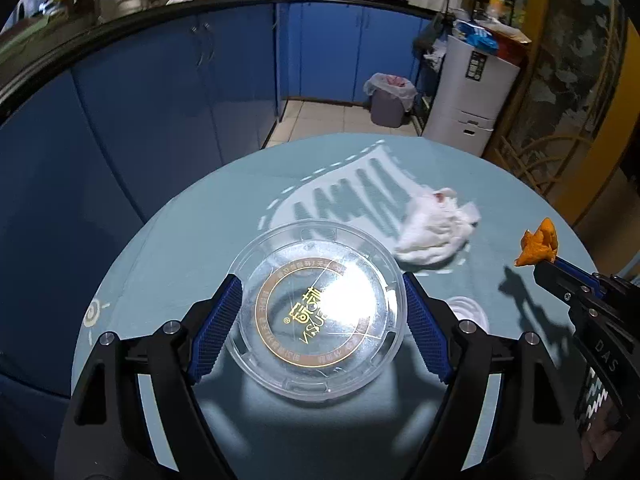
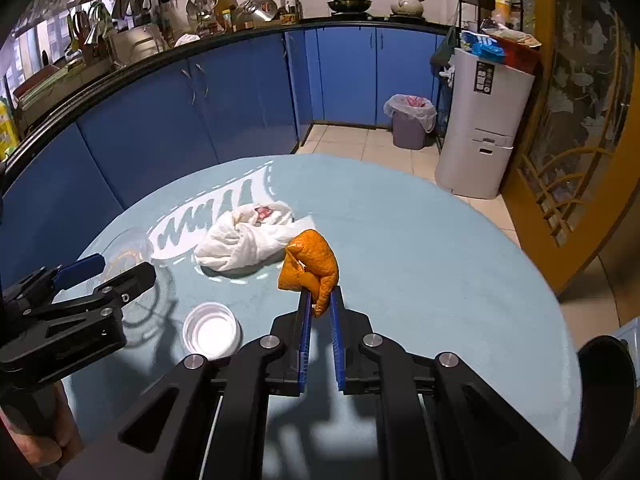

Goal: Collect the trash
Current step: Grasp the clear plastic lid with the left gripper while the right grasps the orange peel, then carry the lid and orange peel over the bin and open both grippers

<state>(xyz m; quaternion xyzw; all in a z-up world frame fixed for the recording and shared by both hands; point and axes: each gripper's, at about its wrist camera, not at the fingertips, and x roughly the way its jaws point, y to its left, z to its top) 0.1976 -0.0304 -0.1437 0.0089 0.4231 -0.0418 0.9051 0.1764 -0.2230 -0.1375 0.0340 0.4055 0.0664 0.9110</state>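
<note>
The right tool (image 2: 320,300) is clenched on an orange peel (image 2: 310,266), held up over the near middle of the round blue surface (image 2: 440,260). The left tool (image 1: 322,312) grips a clear plastic lid (image 1: 318,308) across its rim, at the surface's left side. Between them, farther off, lies a crumpled white tissue (image 2: 244,240); a small white cup (image 2: 211,330) sits nearer. A lined trash bin (image 2: 410,120) stands on the far floor.
</note>
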